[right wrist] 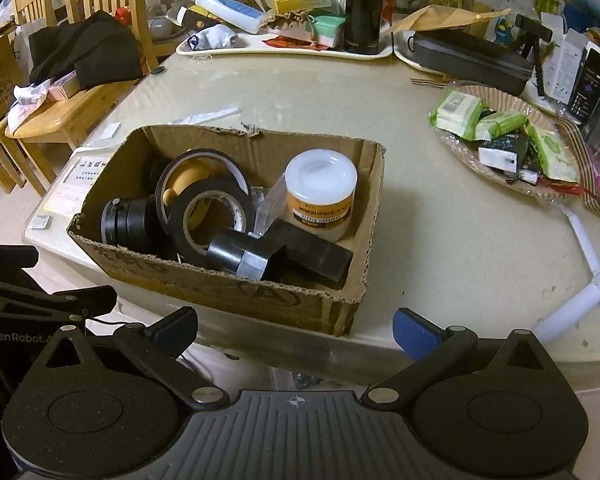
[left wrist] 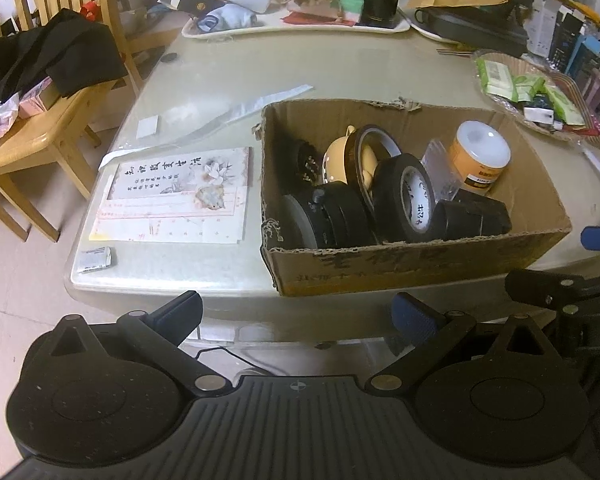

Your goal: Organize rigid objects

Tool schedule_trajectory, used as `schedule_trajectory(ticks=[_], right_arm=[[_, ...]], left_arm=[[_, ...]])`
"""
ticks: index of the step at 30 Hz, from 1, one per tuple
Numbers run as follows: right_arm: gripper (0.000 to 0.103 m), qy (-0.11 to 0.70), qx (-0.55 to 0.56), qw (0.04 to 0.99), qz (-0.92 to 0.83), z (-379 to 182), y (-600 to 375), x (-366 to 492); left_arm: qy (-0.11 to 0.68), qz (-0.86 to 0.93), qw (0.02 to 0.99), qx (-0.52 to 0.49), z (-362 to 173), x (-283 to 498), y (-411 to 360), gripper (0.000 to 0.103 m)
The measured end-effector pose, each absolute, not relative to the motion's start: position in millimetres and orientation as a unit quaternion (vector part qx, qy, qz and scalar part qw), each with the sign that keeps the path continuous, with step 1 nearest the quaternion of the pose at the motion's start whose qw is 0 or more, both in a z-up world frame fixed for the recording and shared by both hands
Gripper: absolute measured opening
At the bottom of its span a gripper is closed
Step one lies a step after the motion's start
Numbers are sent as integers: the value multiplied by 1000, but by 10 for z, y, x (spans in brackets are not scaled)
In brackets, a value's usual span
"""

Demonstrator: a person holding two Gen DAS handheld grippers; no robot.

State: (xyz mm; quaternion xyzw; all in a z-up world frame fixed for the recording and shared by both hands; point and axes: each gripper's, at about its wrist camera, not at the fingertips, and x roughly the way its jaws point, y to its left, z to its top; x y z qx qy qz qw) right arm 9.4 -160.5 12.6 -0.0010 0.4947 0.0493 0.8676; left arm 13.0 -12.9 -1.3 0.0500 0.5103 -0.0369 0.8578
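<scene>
A torn cardboard box (left wrist: 380,272) (right wrist: 236,292) stands on the pale table near its front edge. Inside lie a black tape roll (left wrist: 405,196) (right wrist: 210,216), a white-lidded orange jar (left wrist: 480,152) (right wrist: 321,192), a black block (left wrist: 476,210) (right wrist: 312,254), a black cylinder (left wrist: 328,216) (right wrist: 134,220) and a yellow teapot (left wrist: 338,158). My left gripper (left wrist: 298,314) hangs open below the table edge, in front of the box. My right gripper (right wrist: 296,326) is open too, just short of the box's near corner. Neither holds anything.
A printed card (left wrist: 176,196) lies left of the box. A wicker basket of green packets (right wrist: 504,140) sits at the right, crowded white trays (right wrist: 284,46) at the back. Wooden chairs with dark clothing (left wrist: 56,60) stand left. White tubing (right wrist: 588,280) lies at the right edge.
</scene>
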Motion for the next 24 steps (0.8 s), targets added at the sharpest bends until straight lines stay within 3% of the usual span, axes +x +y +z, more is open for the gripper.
schedule_trajectory(ticks=[24], right_arm=[[103,495,-4,868,36,227,-1827,145]], left_arm=[[505,-39,860,67,68,238,111,103]])
